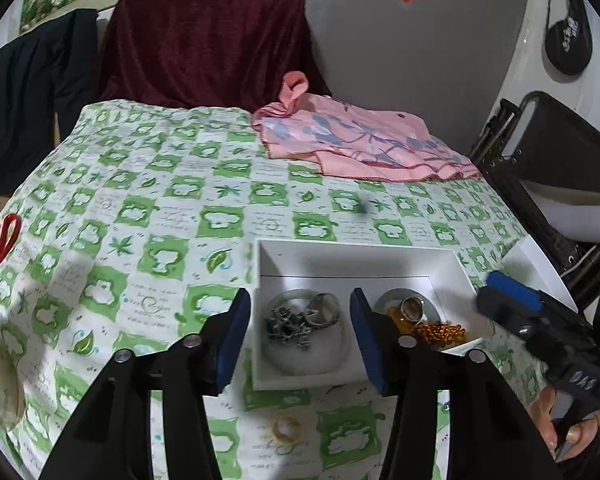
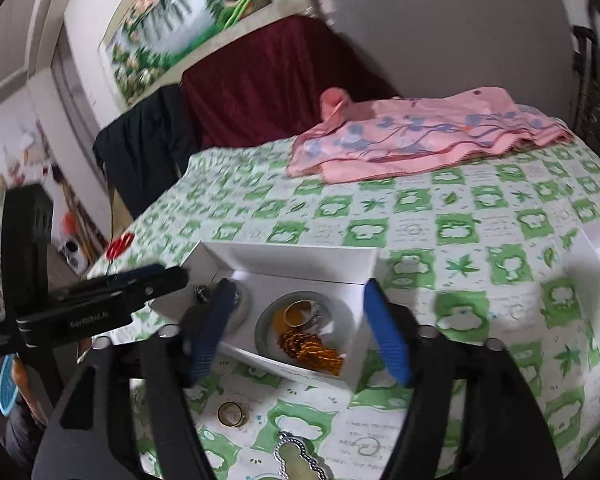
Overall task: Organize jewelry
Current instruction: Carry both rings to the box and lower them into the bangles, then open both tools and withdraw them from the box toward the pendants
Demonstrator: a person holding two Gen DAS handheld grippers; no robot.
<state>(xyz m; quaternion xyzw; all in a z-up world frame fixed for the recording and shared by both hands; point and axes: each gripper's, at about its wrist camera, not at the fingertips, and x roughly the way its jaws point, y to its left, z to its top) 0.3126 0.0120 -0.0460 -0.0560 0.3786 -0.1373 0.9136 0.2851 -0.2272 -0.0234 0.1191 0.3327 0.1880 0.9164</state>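
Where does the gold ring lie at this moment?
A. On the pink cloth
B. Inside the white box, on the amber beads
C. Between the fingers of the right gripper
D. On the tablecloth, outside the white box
D: the gold ring lies on the green-patterned tablecloth, in front of the white box, which holds other jewelry.

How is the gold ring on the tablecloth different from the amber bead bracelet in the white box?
The gold ring lies loose on the green tablecloth, in front of the white box; the amber bead bracelet sits inside it, on a round grey dish. The ring is one smooth band; the bracelet is a heap of many small beads. The ring looks smaller than the bracelet. Both are warm golden in colour, and neither is held.
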